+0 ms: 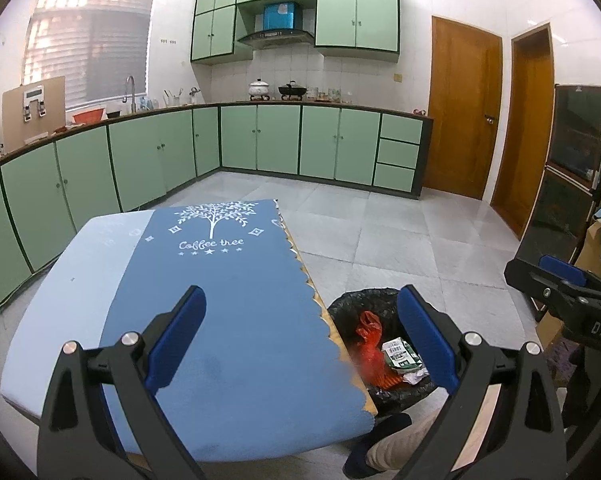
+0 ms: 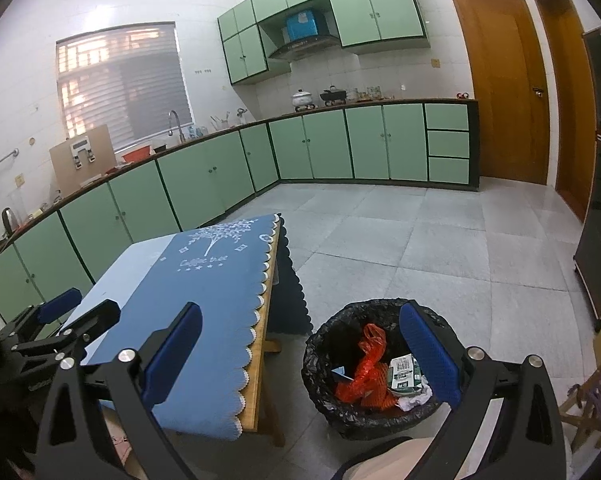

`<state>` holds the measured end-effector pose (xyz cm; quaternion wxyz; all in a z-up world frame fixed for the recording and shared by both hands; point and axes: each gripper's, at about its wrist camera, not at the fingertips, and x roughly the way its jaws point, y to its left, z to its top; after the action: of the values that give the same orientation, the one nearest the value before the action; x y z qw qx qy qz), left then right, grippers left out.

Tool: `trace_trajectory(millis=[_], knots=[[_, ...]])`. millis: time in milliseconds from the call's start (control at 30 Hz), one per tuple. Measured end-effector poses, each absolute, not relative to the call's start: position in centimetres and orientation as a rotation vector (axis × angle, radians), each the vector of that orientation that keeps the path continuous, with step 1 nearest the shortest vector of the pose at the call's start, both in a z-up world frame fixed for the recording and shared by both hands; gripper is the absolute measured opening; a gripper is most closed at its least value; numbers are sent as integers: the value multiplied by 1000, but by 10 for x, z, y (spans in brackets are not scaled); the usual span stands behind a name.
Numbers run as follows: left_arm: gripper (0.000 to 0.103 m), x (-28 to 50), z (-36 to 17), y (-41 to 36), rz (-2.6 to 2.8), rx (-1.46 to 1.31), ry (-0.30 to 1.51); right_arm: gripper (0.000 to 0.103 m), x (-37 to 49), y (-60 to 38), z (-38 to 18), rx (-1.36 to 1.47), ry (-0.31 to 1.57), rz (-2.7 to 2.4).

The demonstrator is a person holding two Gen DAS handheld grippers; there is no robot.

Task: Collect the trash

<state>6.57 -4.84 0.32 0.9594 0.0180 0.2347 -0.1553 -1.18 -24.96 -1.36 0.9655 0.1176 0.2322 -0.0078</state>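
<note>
A bin lined with a black bag (image 1: pixel 340 304) (image 2: pixel 320 344) stands on the floor to the right of the table. Inside lie a red mesh bag (image 1: pixel 370 344) (image 2: pixel 364 372), a green-and-white carton (image 1: pixel 400 354) (image 2: pixel 404 372), crumpled white paper (image 2: pixel 414 400) and a blue scrap (image 2: pixel 342 374). My left gripper (image 1: pixel 300 292) (image 2: pixel 84 308) is open over the table's near right edge, with nothing between its fingers. My right gripper (image 2: pixel 300 308) (image 1: pixel 528 268) is open too and holds nothing, hanging above the gap between table and bin.
The table carries a blue cloth (image 1: pixel 228 320) (image 2: pixel 204 288) printed "Coffee tree". A person's knee (image 1: pixel 396 440) (image 2: pixel 380 464) shows low down near the bin. Green cabinets line the far walls; a dark cabinet (image 1: pixel 572 168) and wooden chair (image 2: pixel 592 400) stand at the right.
</note>
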Motion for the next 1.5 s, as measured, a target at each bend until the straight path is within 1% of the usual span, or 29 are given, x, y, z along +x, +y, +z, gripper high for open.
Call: trace_trajectory(millis=[1500], knots=[[94, 59, -1, -48, -264, 23, 448, 97, -9, -243, -19, 213, 451, 7]])
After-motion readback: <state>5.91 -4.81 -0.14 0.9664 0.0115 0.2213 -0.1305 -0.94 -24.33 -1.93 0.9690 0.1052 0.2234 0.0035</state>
